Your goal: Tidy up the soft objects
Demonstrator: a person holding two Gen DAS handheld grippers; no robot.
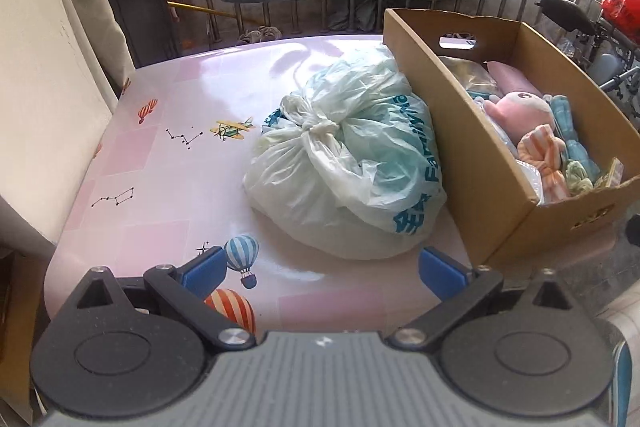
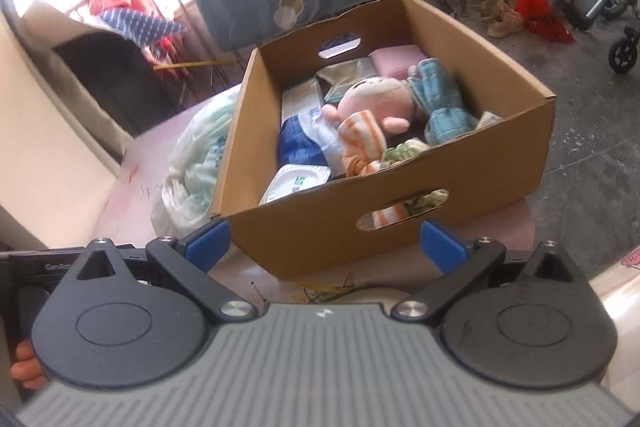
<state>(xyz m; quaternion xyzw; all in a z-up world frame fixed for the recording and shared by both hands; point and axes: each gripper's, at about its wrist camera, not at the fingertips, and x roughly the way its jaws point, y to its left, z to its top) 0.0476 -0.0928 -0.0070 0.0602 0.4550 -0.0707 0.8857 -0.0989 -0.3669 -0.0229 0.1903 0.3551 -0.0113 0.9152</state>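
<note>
Much of the brown cardboard box (image 2: 384, 219) hides its own load: its near wall cuts off the lower half of the pile, and only a striped scrap shows through the oval handle slot. The contents of the knotted white plastic bag with blue lettering (image 1: 344, 167) cannot be made out through the film. In the right wrist view the bag is mostly hidden behind the box, at 9 o'clock from it.

Inside the box, a pink plush toy (image 2: 376, 99) lies on its side, long axis running roughly 10 to 4 o'clock, with an orange-and-white striped cloth (image 2: 360, 139) against it and pale blue knitted fabric (image 2: 440, 107) at 3 o'clock. A white lidded tub (image 2: 296, 183) sits by the near wall.

Box and bag touch on the pink printed tabletop (image 1: 160, 163), the box at 3 o'clock of the bag.

The left gripper (image 1: 322, 273) hovers level over the table edge, blue fingers spread wide, holding nothing. The right gripper (image 2: 326, 241) tilts down toward the box, likewise spread and empty.
</note>
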